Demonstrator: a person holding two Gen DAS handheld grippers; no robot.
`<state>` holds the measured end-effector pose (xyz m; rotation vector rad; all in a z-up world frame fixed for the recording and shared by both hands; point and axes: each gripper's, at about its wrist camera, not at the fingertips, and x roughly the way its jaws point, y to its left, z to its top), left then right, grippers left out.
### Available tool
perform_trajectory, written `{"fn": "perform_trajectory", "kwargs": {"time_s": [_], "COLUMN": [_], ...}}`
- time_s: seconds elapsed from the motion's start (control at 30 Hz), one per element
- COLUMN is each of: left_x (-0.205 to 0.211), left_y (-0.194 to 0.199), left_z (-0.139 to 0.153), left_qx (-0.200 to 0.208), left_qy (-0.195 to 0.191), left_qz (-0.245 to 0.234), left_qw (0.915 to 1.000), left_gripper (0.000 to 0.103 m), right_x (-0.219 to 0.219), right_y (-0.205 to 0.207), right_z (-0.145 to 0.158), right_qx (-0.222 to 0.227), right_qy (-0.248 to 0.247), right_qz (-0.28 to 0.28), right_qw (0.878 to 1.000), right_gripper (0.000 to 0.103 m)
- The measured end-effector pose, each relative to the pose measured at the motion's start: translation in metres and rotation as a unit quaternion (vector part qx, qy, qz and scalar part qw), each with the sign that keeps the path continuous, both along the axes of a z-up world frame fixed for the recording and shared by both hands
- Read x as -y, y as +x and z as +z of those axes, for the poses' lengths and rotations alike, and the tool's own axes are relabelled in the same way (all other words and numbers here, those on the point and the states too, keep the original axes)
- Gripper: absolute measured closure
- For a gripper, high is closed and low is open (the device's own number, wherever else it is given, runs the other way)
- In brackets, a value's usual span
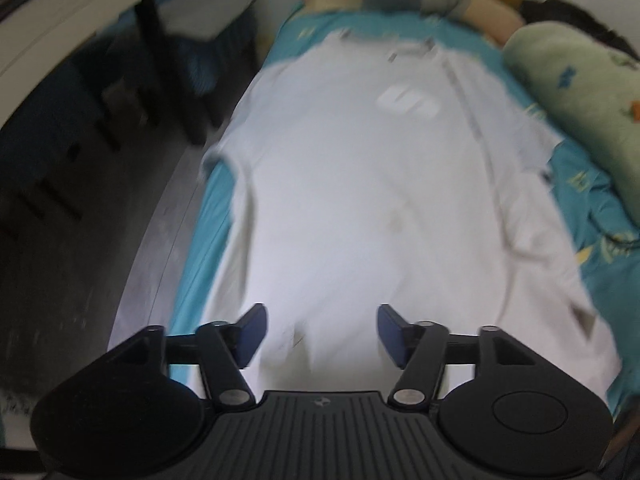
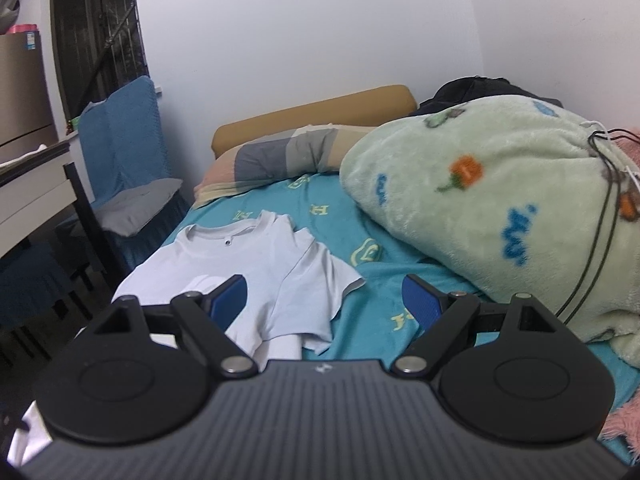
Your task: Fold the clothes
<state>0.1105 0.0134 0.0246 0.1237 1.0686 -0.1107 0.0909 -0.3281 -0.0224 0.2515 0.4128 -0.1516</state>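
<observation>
Teal bed sheet [image 2: 384,280] forms the working surface, bounded at its far end by a tan headboard [image 2: 320,112] and a striped pillow [image 2: 280,156], with a green fleece blanket [image 2: 500,208] heaped along one side and a chair draped in blue [image 2: 120,148] standing off the opposite side. White T-shirt [image 1: 360,200] lies spread on the sheet, collar toward the pillow; 1 sleeve [image 2: 320,284] reaches out toward the blanket, while the opposite side hangs near the edge of the bed closest to the chair. Left tongs [image 1: 320,332] hover above the lower body of the shirt, jaws spread wide and holding nothing; that view is motion-blurred. Right tongs [image 2: 324,304] are likewise spread and empty, poised over the blanket-side sleeve and the bare sheet beside it. Judged from the layout, the garment looks flattened but not yet folded, so the step in hand is the approach for a 1st fold. Next move probably calls for each pair of tongs to descend onto a cloth edge, 1 near the hem and 1 near the sleeve or shoulder, pinch only the layers intended, and carry that side across the shirt's midline without dragging the rest.
</observation>
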Motion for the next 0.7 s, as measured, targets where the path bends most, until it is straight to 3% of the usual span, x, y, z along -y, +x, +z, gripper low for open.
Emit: {"fn": "perform_trajectory", "kwargs": {"time_s": [0.13, 0.2, 0.3, 0.37, 0.53, 0.7], "left_x": [0.058, 0.054, 0.058, 0.065, 0.070, 0.055], "left_y": [0.000, 0.000, 0.017, 0.019, 0.036, 0.041], "left_z": [0.011, -0.002, -0.031, -0.048, -0.089, -0.101], "left_qx": [0.076, 0.114, 0.149, 0.167, 0.168, 0.169], "left_qy": [-0.037, -0.056, -0.090, -0.089, -0.077, -0.087], "left_qz": [-0.011, 0.024, 0.034, 0.029, 0.012, 0.026], "left_qw": [0.9964, 0.9917, 0.9841, 0.9814, 0.9827, 0.9815], "left_gripper": [0.024, 0.020, 0.020, 0.020, 0.019, 0.019], "right_x": [-0.001, 0.000, 0.001, 0.004, 0.023, 0.064], "right_y": [0.002, 0.004, 0.008, 0.014, 0.040, 0.091], "right_z": [-0.003, -0.005, -0.010, -0.016, -0.041, -0.081], "right_qx": [-0.001, -0.001, -0.002, -0.003, -0.016, -0.053], "right_qy": [0.008, 0.017, 0.029, 0.040, 0.089, 0.170], "right_qz": [0.007, 0.011, 0.013, 0.015, 0.025, 0.009], "right_qw": [1.000, 1.000, 0.999, 0.999, 0.996, 0.984], "right_gripper": [0.017, 0.017, 0.017, 0.017, 0.017, 0.027]}}
